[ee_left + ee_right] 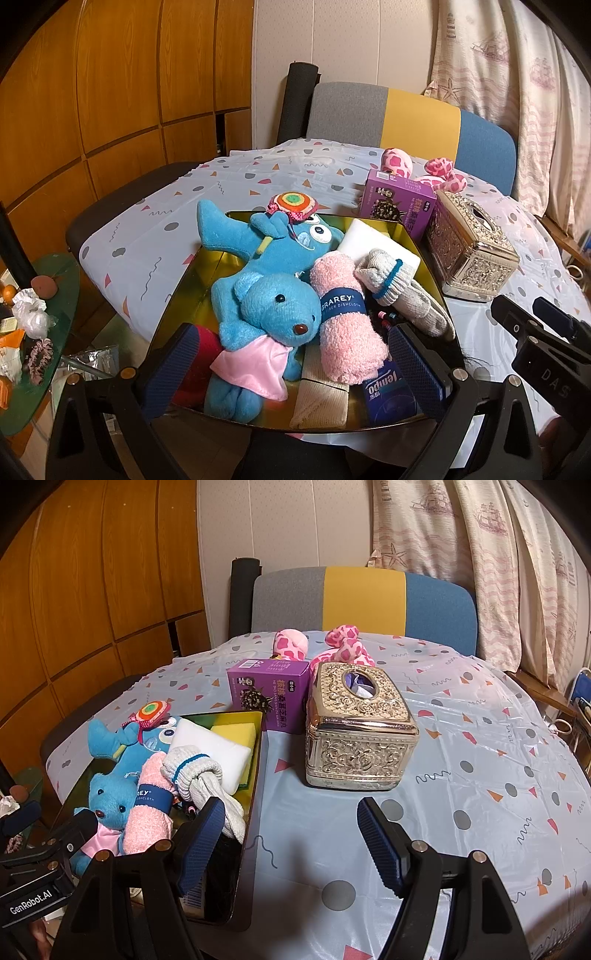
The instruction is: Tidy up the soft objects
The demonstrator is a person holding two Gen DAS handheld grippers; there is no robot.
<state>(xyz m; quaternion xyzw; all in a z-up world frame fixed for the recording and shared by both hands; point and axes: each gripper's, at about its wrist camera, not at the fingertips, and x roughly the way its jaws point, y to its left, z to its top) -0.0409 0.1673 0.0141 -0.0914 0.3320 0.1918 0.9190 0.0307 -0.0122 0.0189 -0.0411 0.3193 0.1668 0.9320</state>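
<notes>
A gold tray [207, 273] on the bench [461, 775] holds a blue teddy bear [273, 310], a blue plush monster [291, 240], a rolled pink dishcloth [343, 321] and grey socks [399, 291]. The left gripper [291, 369] hangs over the tray, jaws apart. The right gripper [291, 845] hovers at the tray's 3 o'clock edge, jaws apart. A pink spotted plush [343, 646] lies behind the silver tissue box [358, 731], at 12 o'clock.
</notes>
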